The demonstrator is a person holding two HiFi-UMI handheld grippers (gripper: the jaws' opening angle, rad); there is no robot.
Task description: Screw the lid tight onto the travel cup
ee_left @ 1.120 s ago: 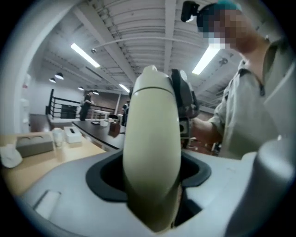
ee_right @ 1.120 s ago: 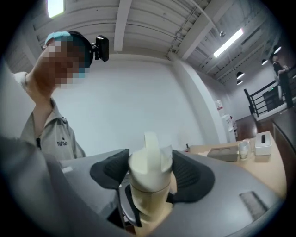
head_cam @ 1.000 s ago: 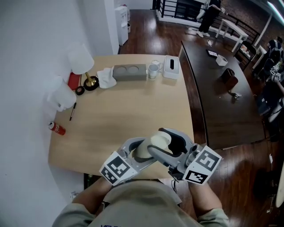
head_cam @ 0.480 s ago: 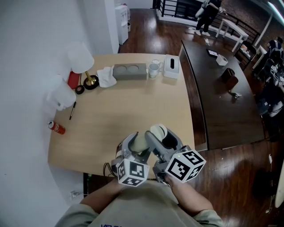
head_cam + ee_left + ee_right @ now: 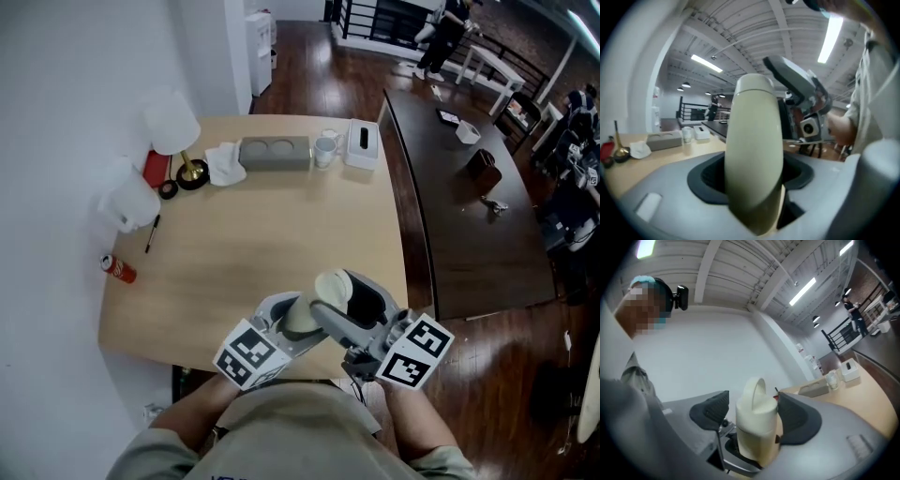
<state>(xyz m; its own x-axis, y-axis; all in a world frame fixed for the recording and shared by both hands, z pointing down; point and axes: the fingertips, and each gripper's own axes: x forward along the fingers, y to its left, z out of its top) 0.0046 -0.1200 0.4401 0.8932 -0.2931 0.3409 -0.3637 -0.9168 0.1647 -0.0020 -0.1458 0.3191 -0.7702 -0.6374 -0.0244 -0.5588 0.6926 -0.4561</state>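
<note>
Wooden worktop (image 5: 253, 225) lies below. The cream travel cup (image 5: 754, 140) is held above its near edge, its body clamped by the left gripper (image 5: 752, 187). The right gripper (image 5: 752, 416) straddles the lid (image 5: 757, 401), jaws opening, one pad clear of it.

Half a second back both grippers were rolled inward, marker cubes almost touching below the travel cup (image 5: 300, 317). Now the left gripper (image 5: 754, 187) has swung its cube (image 5: 247, 354) back out left and the right gripper (image 5: 754, 411) its cube (image 5: 413, 352) back out right, roughly where they sat a second ago. The right jaws are opening, with the lid (image 5: 757, 399) between them and one pad off it.
</note>
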